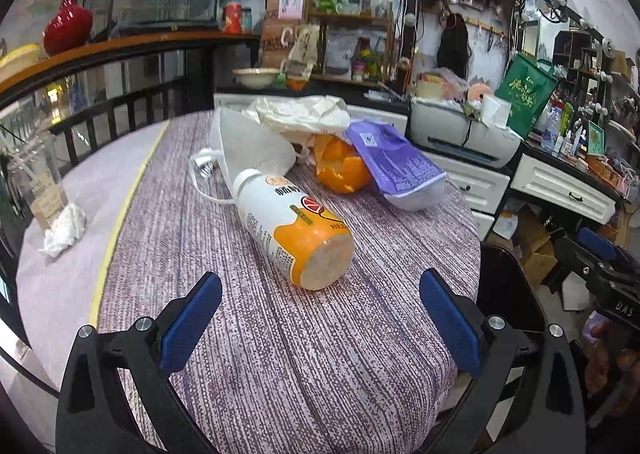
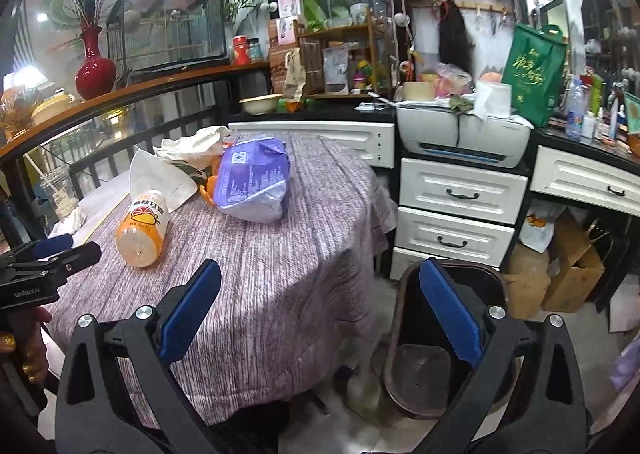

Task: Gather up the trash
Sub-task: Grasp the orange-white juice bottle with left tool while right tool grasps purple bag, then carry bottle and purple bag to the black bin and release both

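An orange-and-white drink bottle [image 1: 294,223] lies on its side on the purple cloth table [image 1: 280,334], bottom toward my left gripper [image 1: 320,318]. That gripper is open, a short way in front of the bottle, and holds nothing. Behind the bottle lie orange peel [image 1: 342,167], a purple packet [image 1: 394,165], a white plastic bag [image 1: 256,143] and crumpled paper [image 1: 300,113]. My right gripper [image 2: 320,318] is open and empty over the table's right edge, beside a dark waste bin [image 2: 424,366] on the floor. The bottle [image 2: 142,228] and packet [image 2: 252,181] lie far ahead of it.
A crumpled tissue [image 1: 64,230] and a clear cup [image 1: 36,177] sit at the table's far left. White drawers [image 2: 456,209] with a printer [image 2: 460,131] stand right of the table. Cardboard boxes [image 2: 568,274] lie under the counter. A railing with a red vase [image 2: 94,65] runs behind.
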